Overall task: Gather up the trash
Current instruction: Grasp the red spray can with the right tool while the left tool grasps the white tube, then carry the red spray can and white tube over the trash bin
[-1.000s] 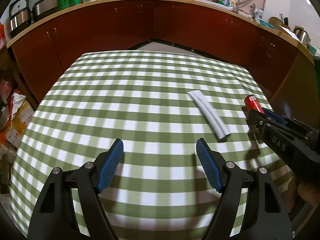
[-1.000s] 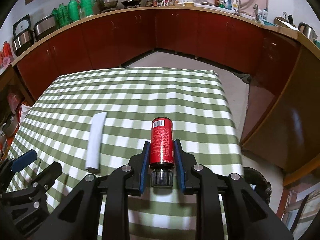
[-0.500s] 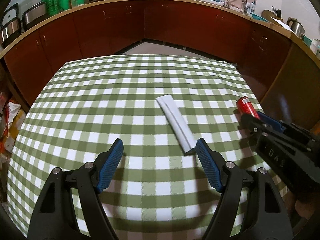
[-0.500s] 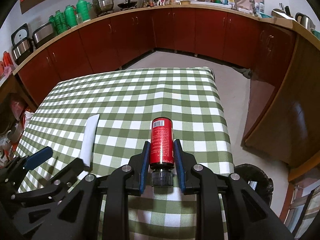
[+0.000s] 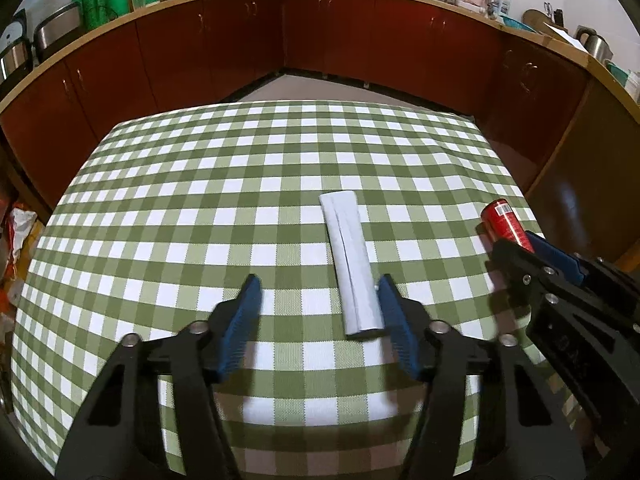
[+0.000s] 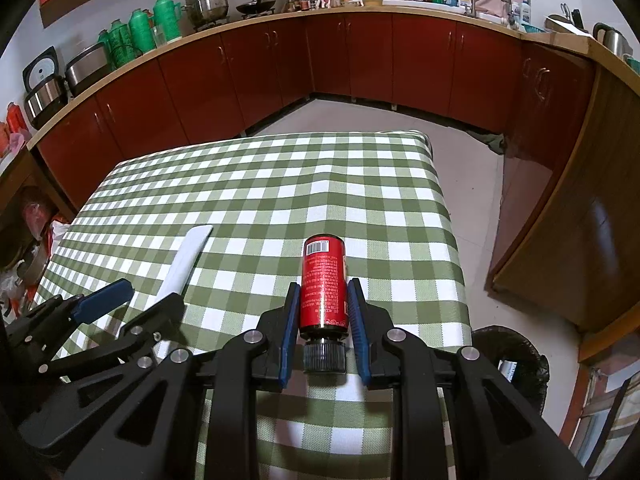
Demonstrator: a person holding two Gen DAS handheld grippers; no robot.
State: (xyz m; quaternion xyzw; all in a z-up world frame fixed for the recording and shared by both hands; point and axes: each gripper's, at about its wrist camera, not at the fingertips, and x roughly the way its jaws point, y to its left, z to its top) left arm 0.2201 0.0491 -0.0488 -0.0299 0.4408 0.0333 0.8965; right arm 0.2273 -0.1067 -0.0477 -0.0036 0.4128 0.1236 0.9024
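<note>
A flat white wrapper [image 5: 352, 264] lies lengthwise on the green checked tablecloth [image 5: 200, 200]. My left gripper [image 5: 320, 292] is open, and the wrapper's near end sits just inside its right finger [image 5: 394, 332]. A red bottle with a black cap [image 6: 323, 284] is clamped between the blue pads of my right gripper [image 6: 323, 296], held above the table's near right part. In the left wrist view the red bottle [image 5: 505, 224] and right gripper show at the right edge. From the right wrist, the wrapper [image 6: 182, 258] and left gripper [image 6: 132, 300] appear at the left.
A black-lined trash bin [image 6: 516, 356] stands on the floor beyond the table's right edge. Dark red cabinets [image 5: 320, 40] wrap around the room behind the table, with pots and green flasks [image 6: 140, 32] on the counter. Bags and clutter [image 5: 16, 232] sit left of the table.
My left gripper has shifted right toward the wrapper, whose near end now lies between its fingers. The right gripper still holds the red bottle, drawn slightly back and up.
</note>
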